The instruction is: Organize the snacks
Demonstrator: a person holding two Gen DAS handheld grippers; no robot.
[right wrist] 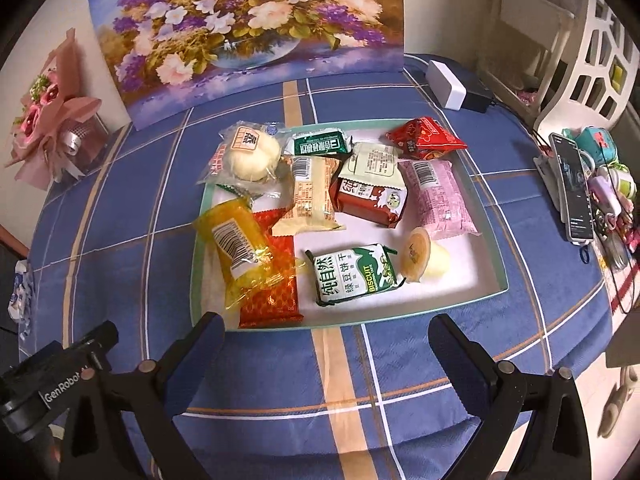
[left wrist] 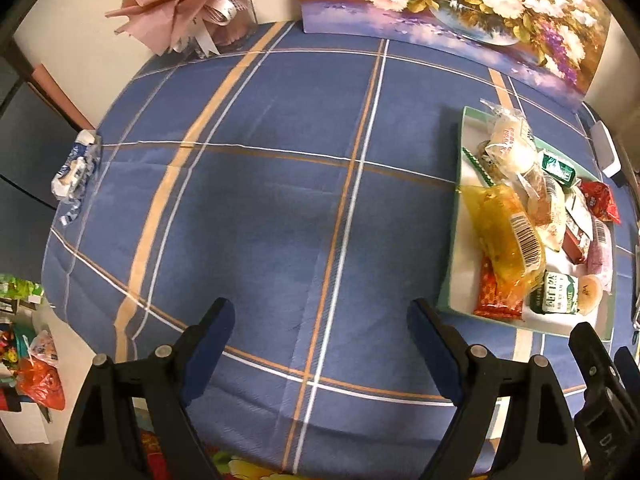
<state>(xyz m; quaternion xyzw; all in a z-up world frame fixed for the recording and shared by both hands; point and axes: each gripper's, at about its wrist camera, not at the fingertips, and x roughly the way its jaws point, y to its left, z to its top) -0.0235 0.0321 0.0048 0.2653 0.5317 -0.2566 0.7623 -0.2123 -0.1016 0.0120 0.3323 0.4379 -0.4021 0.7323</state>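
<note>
A shallow white tray (right wrist: 486,216) with a pale green rim lies on the blue plaid tablecloth and holds several wrapped snacks. Among them are a yellow clear pack (right wrist: 240,248), a green biscuit pack (right wrist: 354,274), a pink pack (right wrist: 438,198), a red pack (right wrist: 426,138), a round white bun (right wrist: 252,156) and a jelly cup (right wrist: 418,254). My right gripper (right wrist: 326,338) stands open just in front of the tray's near rim, nothing between its fingers. My left gripper (left wrist: 322,320) hangs open over bare cloth, left of the tray (left wrist: 460,216).
A flower painting (right wrist: 248,28) leans against the wall behind the tray. A pink bouquet (left wrist: 188,4) stands at the back left. A white box (right wrist: 446,80) sits at the back right, a phone (right wrist: 572,184) and small trinkets at the right edge. A crumpled blue-white wrapper (left wrist: 76,168) lies at the table's left edge.
</note>
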